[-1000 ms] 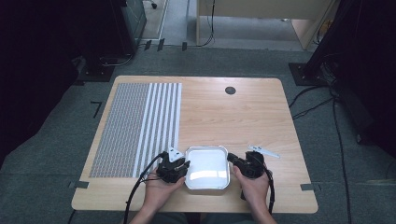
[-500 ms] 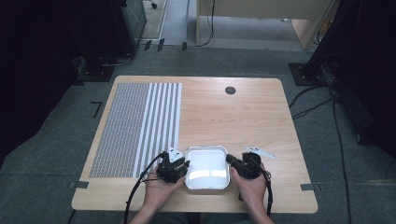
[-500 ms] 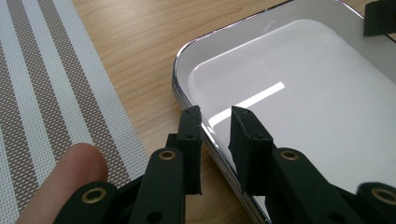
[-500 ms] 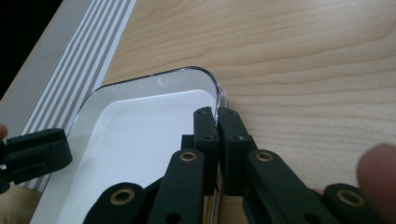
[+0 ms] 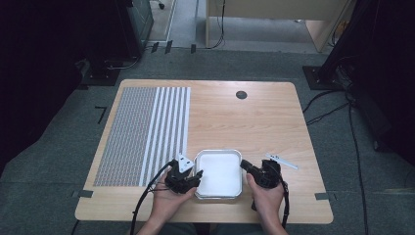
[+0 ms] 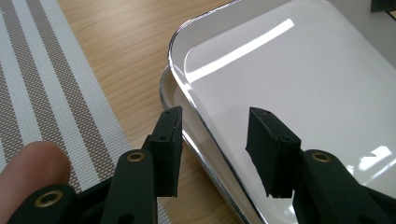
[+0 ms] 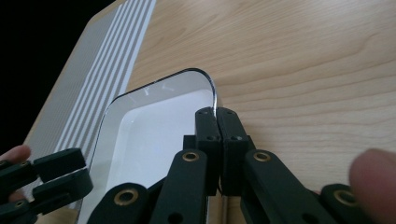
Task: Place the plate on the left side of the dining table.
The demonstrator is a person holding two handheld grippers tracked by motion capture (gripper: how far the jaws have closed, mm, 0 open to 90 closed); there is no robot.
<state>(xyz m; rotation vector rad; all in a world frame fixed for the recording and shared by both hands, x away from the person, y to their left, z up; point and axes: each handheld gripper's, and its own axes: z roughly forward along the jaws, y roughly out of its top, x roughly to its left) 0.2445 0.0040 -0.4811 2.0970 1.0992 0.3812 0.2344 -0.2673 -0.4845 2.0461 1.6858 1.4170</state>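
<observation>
A shallow white rectangular tray with rounded corners and a shiny chrome-like rim lies on the light wooden table between the two grippers. Its glossy inside reflects a bright streak of light, and in the left gripper view a second rim edge shows just beneath it, as if two trays are stacked. The left gripper has just been opening: its fingers stand apart, astride the tray's rim without pressing on it. The right gripper has its fingers together, clamped on the opposite rim near a rounded corner. A grey-and-white striped woven mat lies beyond the left fingers.
</observation>
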